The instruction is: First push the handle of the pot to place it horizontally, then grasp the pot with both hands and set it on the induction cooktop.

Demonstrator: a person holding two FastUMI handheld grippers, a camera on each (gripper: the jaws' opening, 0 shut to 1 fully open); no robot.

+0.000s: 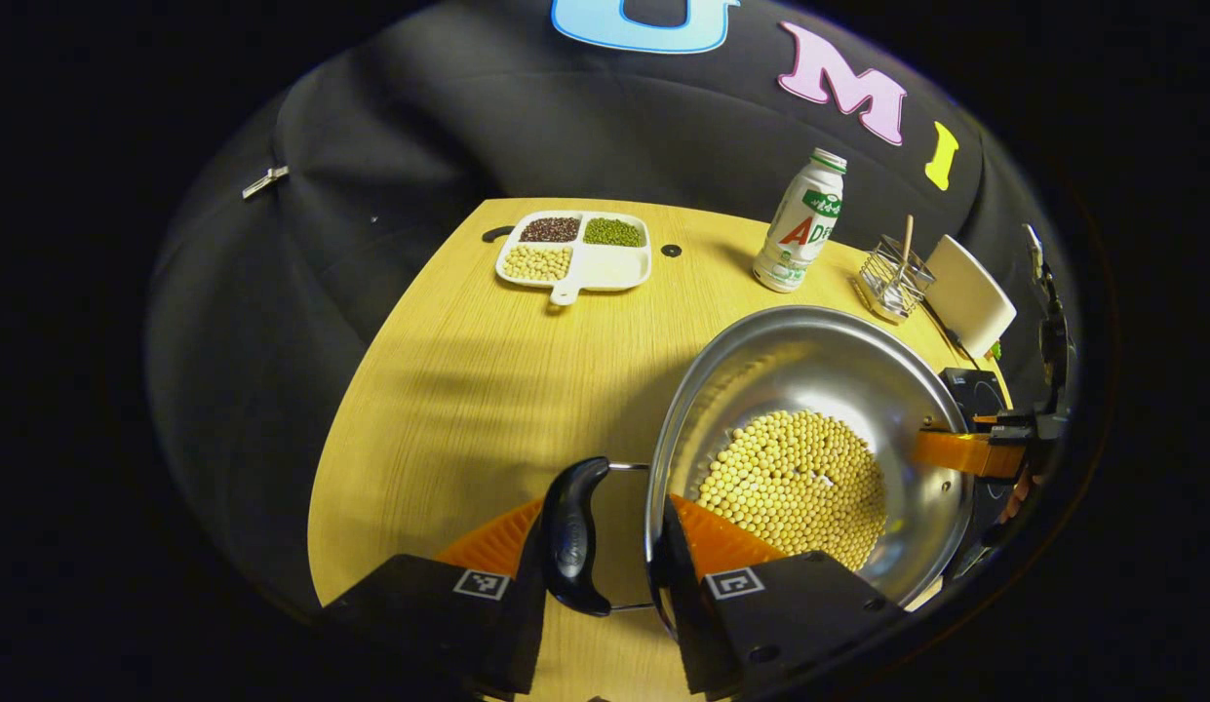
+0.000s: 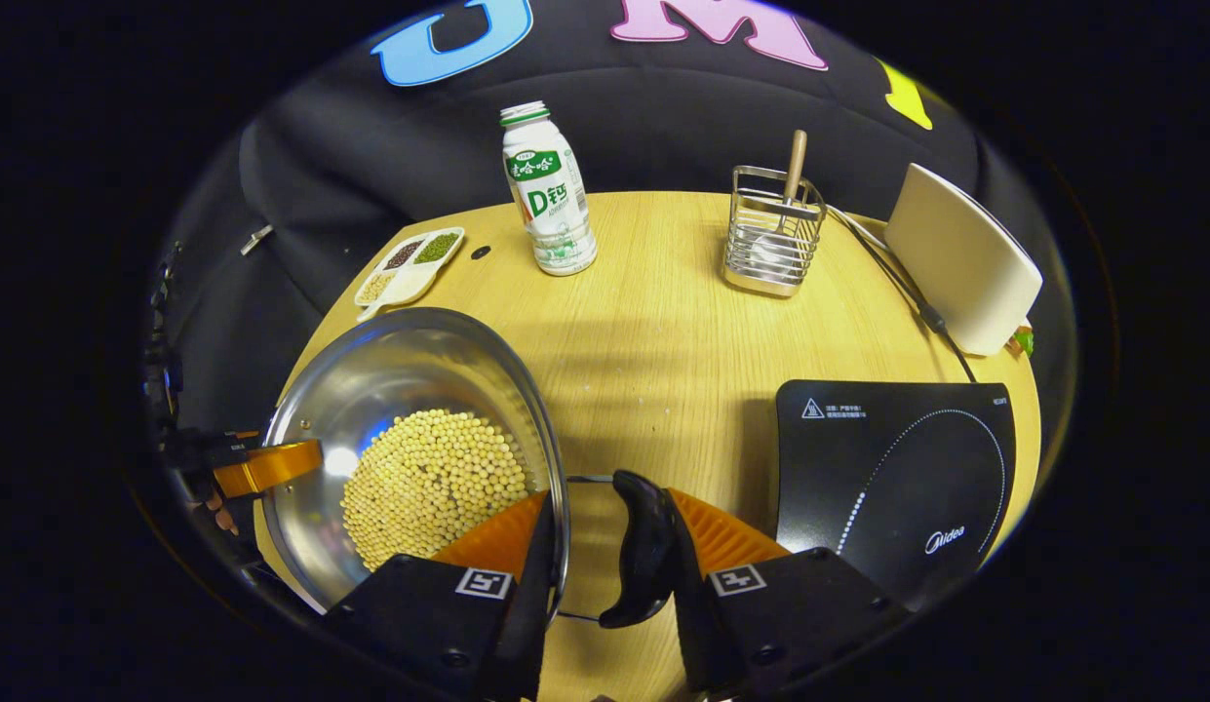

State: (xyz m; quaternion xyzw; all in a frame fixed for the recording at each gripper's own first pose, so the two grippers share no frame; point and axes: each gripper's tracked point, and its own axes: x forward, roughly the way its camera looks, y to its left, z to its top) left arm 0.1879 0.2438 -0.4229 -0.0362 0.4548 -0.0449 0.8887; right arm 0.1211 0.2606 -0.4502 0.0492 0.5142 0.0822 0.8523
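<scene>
Fingers on the left gripper (image 1: pixel 605 575) are partly spread and straddle one black side handle (image 1: pixel 571 534) of the pot (image 1: pixel 809 390): one finger sits outside the handle, the other is tucked against the pot's rim, so both fingers bracket the handle-and-wall bit rather than clearly squeezing it. Same deal on the right gripper (image 2: pixel 605 575), whose fingers sit either side of the pot's rim and the other black handle (image 2: pixel 644 561); whether either pair is truly pressing is hard to tell. That's two grippers, two handles, one steel pot with a heap of soybeans (image 1: pixel 798 485) inside. The pot is at the near side of the desk (image 1: pixel 468 390), just beside the black induction cooktop (image 2: pixel 892 478) and not on it; whether it's resting on the desk or lifted can't be told. In the left gripper view the cooktop is mostly hidden behind the pot, and the far gripper shows only as an orange finger at the rim. Further back: one white divided dish (image 1: pixel 575 255) with three kinds of beans, one drink bottle (image 2: pixel 548 190), one wire basket (image 2: pixel 772 232) with a wooden-handled tool, and one white slab-like thing (image 2: pixel 960 258), cable running to it.
</scene>
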